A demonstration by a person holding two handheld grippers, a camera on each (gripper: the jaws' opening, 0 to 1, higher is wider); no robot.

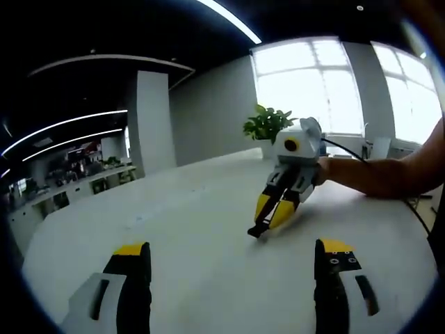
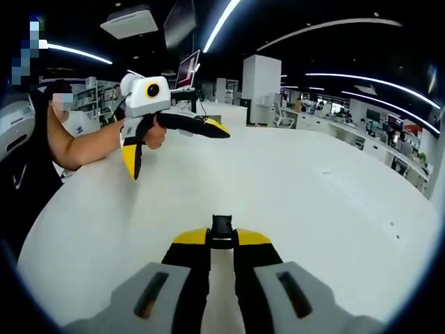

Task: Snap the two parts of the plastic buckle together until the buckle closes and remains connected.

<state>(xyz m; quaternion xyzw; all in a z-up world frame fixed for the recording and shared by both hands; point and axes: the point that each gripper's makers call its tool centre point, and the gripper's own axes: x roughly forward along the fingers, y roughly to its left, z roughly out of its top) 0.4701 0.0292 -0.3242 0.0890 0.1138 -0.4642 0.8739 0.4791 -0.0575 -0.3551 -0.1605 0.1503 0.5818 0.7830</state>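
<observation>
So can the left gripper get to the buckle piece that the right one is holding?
Probably yes. The left gripper is open and held above the white table, and nothing lies on the bare tabletop between it and the black buckle piece pinched in the right gripper.

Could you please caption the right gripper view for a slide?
Right gripper shut on a black buckle part over a white table; left gripper open.

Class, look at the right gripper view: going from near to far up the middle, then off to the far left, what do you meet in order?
Right gripper shut on a black buckle piece → bare white table → left gripper, open, in a hand.
</observation>
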